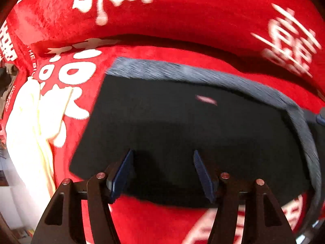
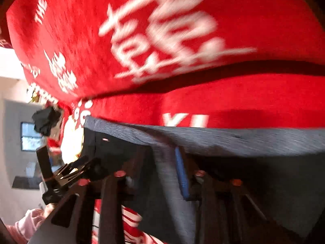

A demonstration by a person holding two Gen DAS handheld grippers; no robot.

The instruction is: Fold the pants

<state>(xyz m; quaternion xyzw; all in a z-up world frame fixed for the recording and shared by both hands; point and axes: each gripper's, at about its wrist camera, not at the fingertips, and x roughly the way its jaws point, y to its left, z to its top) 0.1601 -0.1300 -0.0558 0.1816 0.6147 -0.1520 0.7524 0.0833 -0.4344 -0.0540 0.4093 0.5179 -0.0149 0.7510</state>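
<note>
Dark pants point(image 1: 182, 126) with a grey waistband point(image 1: 203, 75) lie folded flat on a red blanket point(image 1: 182, 20) with white characters. My left gripper point(image 1: 162, 162) hovers open and empty over the near edge of the pants. In the right wrist view my right gripper point(image 2: 164, 162) sits against the pants point(image 2: 243, 142), with grey fabric between its blue pads point(image 2: 181, 172); the left pad is hidden by cloth. The left gripper also shows at the left of that view point(image 2: 77, 168). Both views are motion-blurred.
A cream-coloured cloth point(image 1: 32, 122) lies on the blanket left of the pants. The blanket has a raised fold point(image 1: 182, 40) behind the pants. A room wall and window point(image 2: 30, 136) show beyond the blanket's left edge.
</note>
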